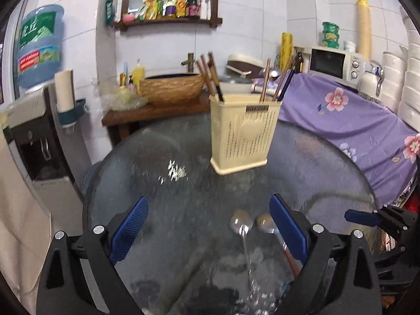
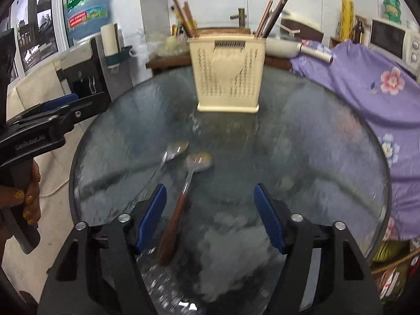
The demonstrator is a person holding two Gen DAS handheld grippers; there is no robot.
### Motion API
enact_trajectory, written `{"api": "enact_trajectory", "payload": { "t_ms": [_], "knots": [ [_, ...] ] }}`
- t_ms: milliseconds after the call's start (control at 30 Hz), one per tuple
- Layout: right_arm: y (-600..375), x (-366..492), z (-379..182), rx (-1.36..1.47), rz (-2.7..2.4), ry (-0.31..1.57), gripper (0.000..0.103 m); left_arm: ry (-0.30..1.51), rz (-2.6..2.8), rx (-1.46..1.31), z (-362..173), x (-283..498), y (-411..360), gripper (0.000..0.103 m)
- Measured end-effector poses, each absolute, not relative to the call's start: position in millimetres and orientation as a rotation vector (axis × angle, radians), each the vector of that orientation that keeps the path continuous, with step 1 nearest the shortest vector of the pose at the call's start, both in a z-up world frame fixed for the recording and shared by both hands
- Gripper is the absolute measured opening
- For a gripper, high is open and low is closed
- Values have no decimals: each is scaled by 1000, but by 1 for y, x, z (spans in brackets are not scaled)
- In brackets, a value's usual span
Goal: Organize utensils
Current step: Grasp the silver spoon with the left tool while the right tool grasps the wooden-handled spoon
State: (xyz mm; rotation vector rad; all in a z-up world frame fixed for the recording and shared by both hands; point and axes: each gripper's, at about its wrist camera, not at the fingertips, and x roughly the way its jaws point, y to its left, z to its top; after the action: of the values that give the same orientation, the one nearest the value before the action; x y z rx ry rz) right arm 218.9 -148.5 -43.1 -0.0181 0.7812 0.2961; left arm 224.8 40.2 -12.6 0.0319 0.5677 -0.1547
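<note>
Spoons lie side by side on the glass table (image 2: 328, 141), well short of the caddy (image 2: 227, 74), which stands upright toward the far edge with chopsticks (image 2: 270, 17) poking out. My right claw (image 2: 210, 219) hangs spread wide, the wooden-handled spoon (image 2: 183, 197) just inside its left pad. My left claw (image 1: 208, 229) is spread too, the steel spoon (image 1: 242, 229) between its pads, though blur hides any contact.

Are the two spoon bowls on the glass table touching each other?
Apart. The right wrist view shows bare glass between the all-metal spoon and the wooden-handled spoon.
</note>
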Motion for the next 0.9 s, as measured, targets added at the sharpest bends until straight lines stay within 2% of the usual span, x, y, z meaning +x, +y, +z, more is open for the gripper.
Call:
{"api": "enact_trajectory", "payload": {
  "t_ms": [100,233,433,633,700,900],
  "knots": [
    [-136,205,-60,-10,318,824,59,606,-155,31,-30,213,41,88],
    [-123,198,-71,-15,322,850,56,627,-136,45,-44,201,42,87],
    [-113,199,-88,-27,284,904,44,655,-108,30,-59,194,49,86],
    [-108,197,-95,-44,266,902,27,689,-116,15,-69,193,46,83],
    [-110,197,-96,-46,257,896,17,698,-124,24,-73,191,43,82],
    [-120,197,-97,-70,233,877,16,725,-157,35,-82,187,32,79]
  ]
}}
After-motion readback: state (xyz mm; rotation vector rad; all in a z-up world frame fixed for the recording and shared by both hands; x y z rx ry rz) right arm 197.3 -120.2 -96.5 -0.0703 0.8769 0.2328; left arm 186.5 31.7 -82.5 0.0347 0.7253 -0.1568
